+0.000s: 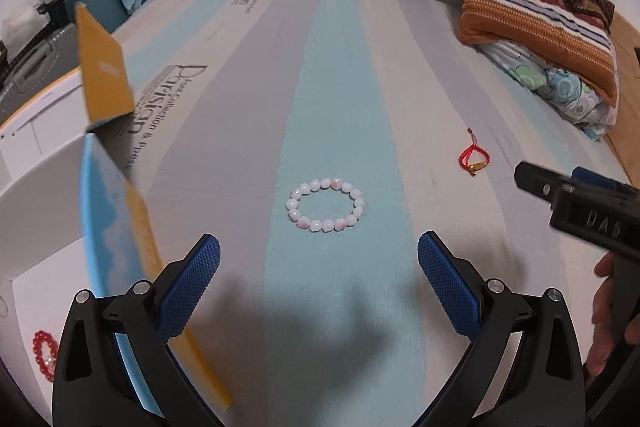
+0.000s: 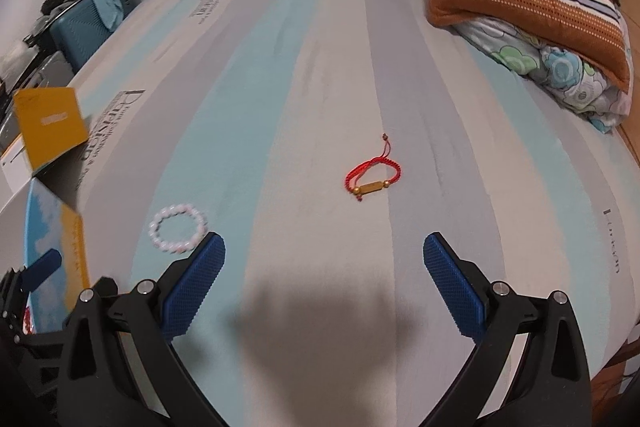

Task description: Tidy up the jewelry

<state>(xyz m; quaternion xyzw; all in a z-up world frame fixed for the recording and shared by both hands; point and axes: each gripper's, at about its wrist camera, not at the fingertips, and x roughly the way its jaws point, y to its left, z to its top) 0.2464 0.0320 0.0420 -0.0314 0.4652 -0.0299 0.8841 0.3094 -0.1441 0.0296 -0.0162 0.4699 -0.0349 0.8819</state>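
Note:
A white and pink bead bracelet [image 1: 325, 205] lies flat on the striped bed sheet, just ahead of my left gripper [image 1: 319, 251], which is open and empty. The same bracelet [image 2: 178, 229] shows at the left in the right wrist view. A red cord bracelet with a gold bar [image 2: 372, 175] lies ahead of my right gripper [image 2: 324, 253], open and empty; it also shows at the right [image 1: 473, 159]. A red bead bracelet [image 1: 43, 353] rests inside an open white box [image 1: 36, 223] at the left.
The box's blue and yellow flap [image 1: 120, 235] stands up beside my left finger; another yellow flap [image 1: 105, 71] rises behind. Folded blankets and pillows [image 2: 532, 7] are piled at the far right of the bed. A teal suitcase [image 2: 80, 23] stands off the bed's left.

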